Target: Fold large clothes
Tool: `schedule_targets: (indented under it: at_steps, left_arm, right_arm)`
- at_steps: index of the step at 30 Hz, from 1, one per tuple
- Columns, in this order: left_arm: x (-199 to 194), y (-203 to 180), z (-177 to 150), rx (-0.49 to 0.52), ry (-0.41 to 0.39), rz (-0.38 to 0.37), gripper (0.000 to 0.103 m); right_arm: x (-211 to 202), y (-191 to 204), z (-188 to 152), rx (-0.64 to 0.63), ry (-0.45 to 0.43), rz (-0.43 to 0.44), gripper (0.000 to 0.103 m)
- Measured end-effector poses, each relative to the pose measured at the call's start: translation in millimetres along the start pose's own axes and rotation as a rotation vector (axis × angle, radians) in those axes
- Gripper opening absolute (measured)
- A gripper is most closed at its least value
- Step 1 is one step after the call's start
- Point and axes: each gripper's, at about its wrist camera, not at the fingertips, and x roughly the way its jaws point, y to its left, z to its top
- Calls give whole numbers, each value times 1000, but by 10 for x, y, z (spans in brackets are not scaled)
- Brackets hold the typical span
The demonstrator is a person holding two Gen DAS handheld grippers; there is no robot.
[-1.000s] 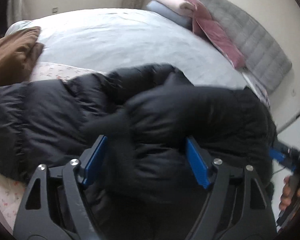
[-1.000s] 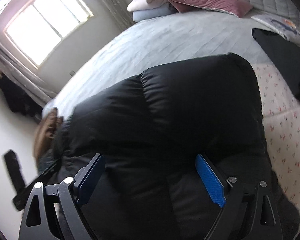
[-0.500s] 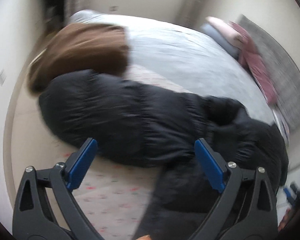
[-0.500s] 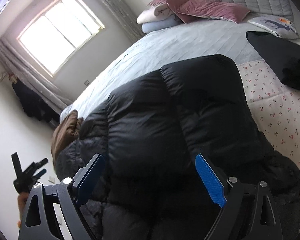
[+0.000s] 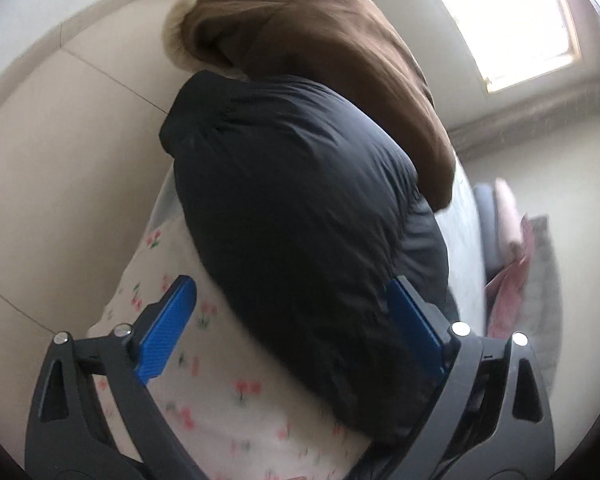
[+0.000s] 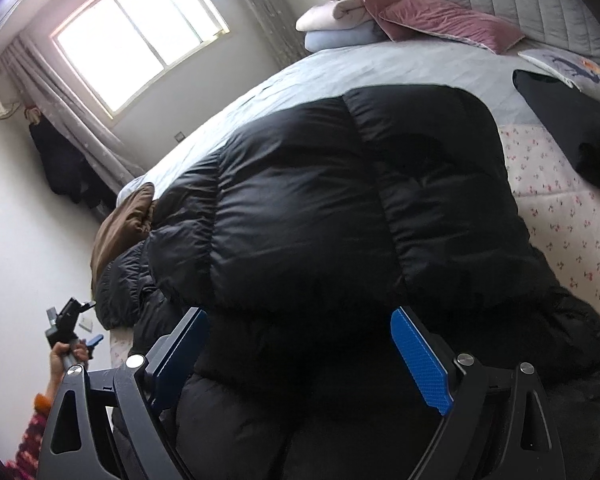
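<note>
Crowding the bed (image 6: 340, 68) edge, the black puffer jacket (image 6: 340, 220) is flanked by a brown garment (image 5: 320, 60), both grippers spread wide and empty: left gripper (image 5: 296, 320), right gripper (image 6: 300, 352).

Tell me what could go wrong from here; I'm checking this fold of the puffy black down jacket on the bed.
1. The puffy black down jacket bulges high; it may spring open, since both the left gripper and right gripper stand open.
2. One jacket end lies at the corner of the floral sheet and could slide off.
3. It touches the brown garment, which may snag.
</note>
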Motion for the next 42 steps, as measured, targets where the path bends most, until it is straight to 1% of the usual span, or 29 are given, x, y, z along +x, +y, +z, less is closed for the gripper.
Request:
schedule_targets:
  at_steps: [3,5,7,9,11,12,13,14,15,17,18,20,22,25,27,28,29,31,32,34,35,36,37,38,39,40,41,42]
  left_arm:
    - [136,90,71,-70,-13,-58,89]
    - [213,107,122,-92,-23,-83,86]
    - [260,103,147,-102,-44,-90,73]
    - [241,82,164,-96,-75,-108,28]
    - [120,-43,194,-43,-124,-96,12]
    - [-12,-249,155,44,-178,-74,9]
    - [-109,-428,109,119,-214,-58,9]
    - [-220,-625,48,196,-250,-53,8]
    - [-297,-769,20,245,-272,-56,7]
    - [-587,-1216,-172,380,-336,-98,7]
    - [-685,-1373,-256,426,-356,-115,7]
    - [-1005,-1839,-543,558,-412,-183,7]
    - [-1231,-2252,-829,672,-440,-250,7]
    - [-1507,-2858,-1354,850,-447,-339,7]
    - [-1603,-3215,-1732,959,-423,-386,7]
    - [-1621,-3334,-1878,997,-406,-404,7]
    - [-1615,-3525,-2136,1050,-367,-432,8]
    - [-1536,-3732,-2445,1110,-305,-459,8]
    - [-1461,-3853,-2708,1155,-263,-478,8]
    - [-1335,-3937,-3064,1223,-205,-486,9]
    - [-1201,-3988,-3318,1273,-154,-485,10]
    - [-1090,-3987,-3481,1306,-105,-486,12]
    - [-937,-3995,-3644,1337,-34,-485,13]
    - [-764,-3991,-3782,1357,39,-481,16]
    - [-605,-3957,-3905,1376,115,-477,22]
    - [-501,-3892,-4022,1397,184,-469,24]
    - [-275,-3818,-4154,1420,267,-439,26]
    - [-199,-3754,-4243,1431,303,-417,30]
  right_arm:
    - [75,-21,-25,6,6,-1,94]
    - [152,-31,-21,11,25,8,94]
    - [206,-38,-24,16,41,18,94]
    - [267,-52,-33,17,50,15,94]
    - [311,-62,-30,20,59,6,94]
    - [319,-67,-24,23,60,5,94]
    - [321,-70,-13,25,56,5,94]
    - [317,-69,-3,26,51,6,94]
    - [308,-66,5,22,46,6,94]
    - [295,-55,18,10,43,6,94]
    - [285,-53,14,8,41,7,94]
    - [252,-69,16,9,37,16,94]
    - [227,-65,13,12,38,31,94]
    - [187,-80,1,17,38,47,94]
    - [129,-121,-5,26,33,61,94]
    - [94,-153,-5,34,28,71,94]
    - [74,-172,-5,41,24,78,94]
    - [27,-218,7,54,15,83,94]
    - [10,-243,8,59,13,84,94]
    - [-36,-303,-18,74,10,92,94]
    - [-65,-349,-30,81,10,96,94]
    - [-82,-378,-30,86,9,98,94]
    - [-89,-399,-24,91,8,97,94]
    - [-110,-428,-18,98,5,95,94]
    - [-142,-477,-16,108,-1,94,94]
    - [-176,-525,-12,120,-7,93,94]
    - [-204,-573,-1,134,-15,92,94]
    - [-239,-625,8,148,-24,91,94]
